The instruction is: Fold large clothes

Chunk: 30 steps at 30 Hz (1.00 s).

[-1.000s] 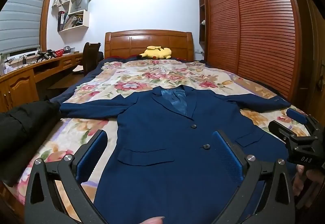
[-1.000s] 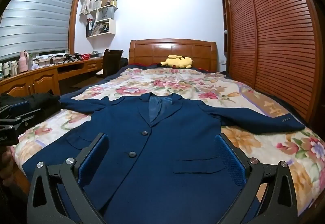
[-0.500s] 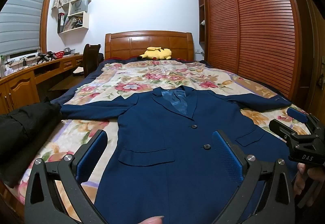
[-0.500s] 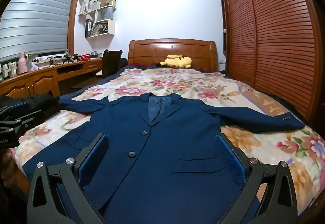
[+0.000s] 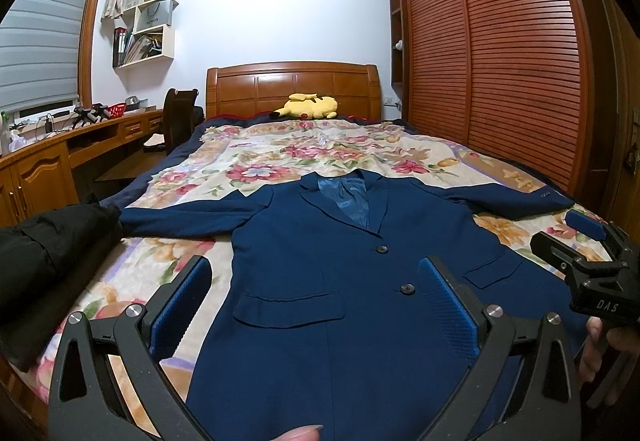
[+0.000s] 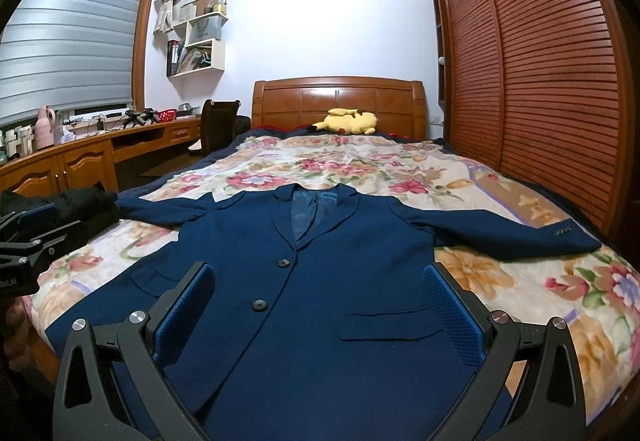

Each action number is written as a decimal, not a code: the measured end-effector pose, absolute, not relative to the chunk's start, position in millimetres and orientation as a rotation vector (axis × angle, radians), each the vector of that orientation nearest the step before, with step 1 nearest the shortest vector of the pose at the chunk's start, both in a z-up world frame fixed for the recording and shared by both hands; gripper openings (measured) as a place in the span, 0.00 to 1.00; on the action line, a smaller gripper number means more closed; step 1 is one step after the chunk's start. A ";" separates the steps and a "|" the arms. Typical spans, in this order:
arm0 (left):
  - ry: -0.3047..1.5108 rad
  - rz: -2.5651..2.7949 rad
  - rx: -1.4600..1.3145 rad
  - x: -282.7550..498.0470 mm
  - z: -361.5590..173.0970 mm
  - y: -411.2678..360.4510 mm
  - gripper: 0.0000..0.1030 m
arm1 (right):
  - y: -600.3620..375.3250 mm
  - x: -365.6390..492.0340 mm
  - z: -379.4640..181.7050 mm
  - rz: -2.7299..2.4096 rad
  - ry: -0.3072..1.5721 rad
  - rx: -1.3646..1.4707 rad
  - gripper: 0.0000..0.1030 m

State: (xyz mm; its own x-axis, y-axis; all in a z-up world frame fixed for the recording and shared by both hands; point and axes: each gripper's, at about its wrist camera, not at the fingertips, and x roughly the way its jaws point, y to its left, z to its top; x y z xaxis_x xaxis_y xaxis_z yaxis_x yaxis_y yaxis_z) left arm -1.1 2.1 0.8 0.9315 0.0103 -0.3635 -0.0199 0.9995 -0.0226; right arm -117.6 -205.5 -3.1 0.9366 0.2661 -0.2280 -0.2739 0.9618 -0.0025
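A navy blue suit jacket [image 5: 320, 265] [image 6: 320, 273] lies flat and buttoned on the floral bedspread, collar toward the headboard, both sleeves spread out sideways. My left gripper [image 5: 314, 273] hovers open above the jacket's lower left front, near its left pocket flap. My right gripper [image 6: 316, 277] hovers open above the lower right front, nothing between its blue pads. The right gripper [image 5: 592, 261] also shows at the right edge of the left wrist view, held by a hand. The left gripper [image 6: 28, 237] shows at the left edge of the right wrist view.
A black garment [image 5: 48, 253] is piled at the bed's left edge beside the jacket's left sleeve. A yellow plush toy [image 5: 308, 107] rests by the wooden headboard [image 5: 292, 89]. A desk [image 6: 80, 157] and chair [image 6: 218, 121] stand left; slatted wardrobe doors [image 5: 500, 61] line the right.
Both grippers have risen and tilted up slightly, so the jacket sits a little lower in both views. Both stay open and the jacket has not moved.
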 end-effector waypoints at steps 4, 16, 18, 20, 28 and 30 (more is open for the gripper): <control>0.371 0.016 -0.025 -1.2 0.6 2.2 1.00 | -205.4 -117.9 -3.5 0.274 0.229 -0.031 1.00; 0.369 0.016 -0.021 -1.3 0.2 1.3 1.00 | -206.0 -118.4 -2.9 0.274 0.227 -0.028 1.00; 0.370 0.017 -0.020 -1.4 0.7 1.0 1.00 | -205.7 -118.5 -3.1 0.274 0.227 -0.029 1.00; 0.370 0.017 -0.021 -1.6 0.6 0.9 1.00 | -205.8 -118.4 -3.0 0.273 0.229 -0.028 1.00; 0.367 0.016 -0.019 -2.1 1.6 0.7 1.00 | -205.2 -117.1 -2.6 0.270 0.231 -0.026 1.00; 0.366 0.018 -0.018 -1.9 1.3 0.7 1.00 | -205.7 -117.0 -2.5 0.270 0.232 -0.025 1.00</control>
State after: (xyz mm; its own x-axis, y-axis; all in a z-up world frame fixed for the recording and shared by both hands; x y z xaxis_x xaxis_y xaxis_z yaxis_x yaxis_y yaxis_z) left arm -1.9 0.7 1.3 0.9337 0.0140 -0.3577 -0.0206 0.9997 -0.0147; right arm -117.0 -205.7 -2.5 0.9372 0.2618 -0.2305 -0.2676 0.9635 0.0065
